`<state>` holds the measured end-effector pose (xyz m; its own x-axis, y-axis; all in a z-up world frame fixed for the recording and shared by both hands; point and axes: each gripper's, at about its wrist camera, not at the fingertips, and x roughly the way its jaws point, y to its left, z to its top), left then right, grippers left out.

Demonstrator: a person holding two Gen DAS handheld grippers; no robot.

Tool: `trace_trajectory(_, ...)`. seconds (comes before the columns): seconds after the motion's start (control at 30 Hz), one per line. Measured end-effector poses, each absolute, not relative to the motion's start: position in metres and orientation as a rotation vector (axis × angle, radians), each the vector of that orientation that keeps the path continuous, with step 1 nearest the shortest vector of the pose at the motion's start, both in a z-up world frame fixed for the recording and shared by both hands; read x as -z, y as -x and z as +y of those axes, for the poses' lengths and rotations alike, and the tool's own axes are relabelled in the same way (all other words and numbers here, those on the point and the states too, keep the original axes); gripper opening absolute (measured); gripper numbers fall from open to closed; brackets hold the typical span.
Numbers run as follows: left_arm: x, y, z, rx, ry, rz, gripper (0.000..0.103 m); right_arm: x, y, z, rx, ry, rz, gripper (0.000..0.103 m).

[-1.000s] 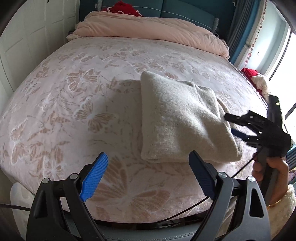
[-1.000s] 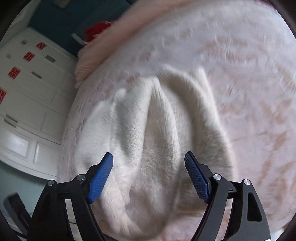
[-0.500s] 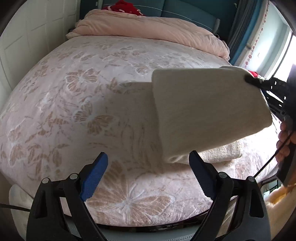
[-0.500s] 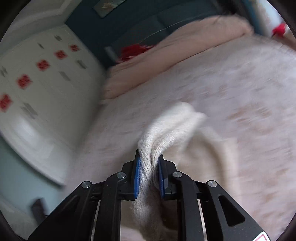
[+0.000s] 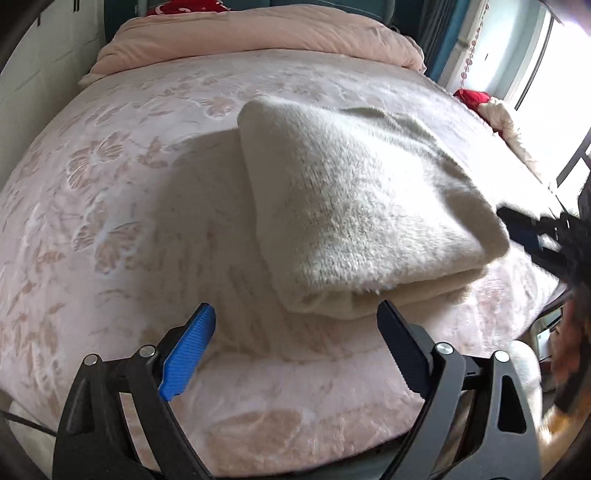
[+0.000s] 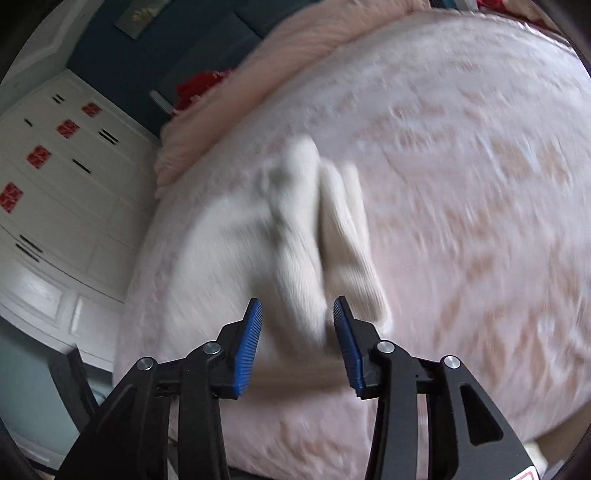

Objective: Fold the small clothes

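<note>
Change: right tongs (image 6: 297, 345) released the sweater (image 5: 354, 206); now half open.
Left tongs (image 5: 291, 354): wide, empty.
Risk: fluffy top fold may slide off.

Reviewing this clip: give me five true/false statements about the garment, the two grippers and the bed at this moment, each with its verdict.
1. The cream garment lies folded on the bed. True.
2. The left gripper is clamped on the garment. False: its fingers are spread apart, short of the garment's near edge.
3. The right gripper is open. True: its blue pads stand apart, with garment folds in front of them.
4. The bed cover is plain blue. False: it is pink with a butterfly and flower pattern.
5. A rolled pink quilt lies at the far end of the bed. True.
</note>
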<state>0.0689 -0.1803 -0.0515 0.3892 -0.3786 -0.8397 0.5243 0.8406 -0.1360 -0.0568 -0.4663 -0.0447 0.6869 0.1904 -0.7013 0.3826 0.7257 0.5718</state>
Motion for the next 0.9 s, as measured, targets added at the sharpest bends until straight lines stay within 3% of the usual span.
trace_trajectory(0.03,0.053,-0.070,-0.183,0.587,-0.157,1.015,0.063,0.056,0.058,-0.464,0.127,-0.788,0.836,0.041)
trace_trajectory(0.07,0.053,-0.073,-0.188,0.600,-0.165,1.007,0.054,0.062,0.060,-0.460,0.124,-0.799,0.835,0.031)
trace_trajectory(0.1,0.054,-0.076,-0.190,0.603,-0.173,1.010,0.035,0.064,0.058,-0.459,0.117,-0.806,0.828,0.011)
trace_trajectory(0.13,0.055,-0.079,-0.192,0.598,-0.178,1.020,0.025,0.061,0.054,-0.459,0.106,-0.812,0.823,0.010)
trace_trajectory(0.2,0.052,-0.085,-0.185,0.563,-0.144,1.041,0.015,0.045,0.050,-0.454,0.084,-0.797,0.771,0.009)
trace_trajectory(0.3,0.047,-0.091,-0.164,0.540,-0.085,1.050,0.015,0.014,0.055,-0.449,0.108,-0.679,0.714,0.009)
trace_trajectory(0.43,0.084,-0.092,-0.170,0.521,-0.142,1.141,0.015,0.080,0.052,-0.447,0.191,-0.634,0.922,0.008)
trace_trajectory(0.47,0.088,-0.091,-0.169,0.511,-0.134,1.130,0.015,0.082,0.055,-0.446,0.185,-0.649,0.904,0.008)
trace_trajectory(0.6,0.071,-0.083,-0.167,0.514,-0.157,1.131,0.019,0.049,0.059,-0.440,0.210,-0.618,0.857,0.018)
trace_trajectory(0.67,0.041,-0.072,-0.159,0.554,-0.142,1.105,0.019,0.024,0.062,-0.435,0.236,-0.549,0.822,0.018)
trace_trajectory(0.77,-0.004,-0.062,-0.157,0.628,-0.115,1.016,0.030,-0.010,0.057,-0.420,0.199,-0.478,0.748,0.018)
trace_trajectory(0.8,-0.016,-0.062,-0.162,0.636,-0.112,0.981,0.039,-0.014,0.049,-0.419,0.172,-0.478,0.733,0.018)
trace_trajectory(0.9,-0.024,-0.075,-0.191,0.649,-0.109,0.929,0.040,-0.010,0.019,-0.407,0.101,-0.472,0.740,0.014)
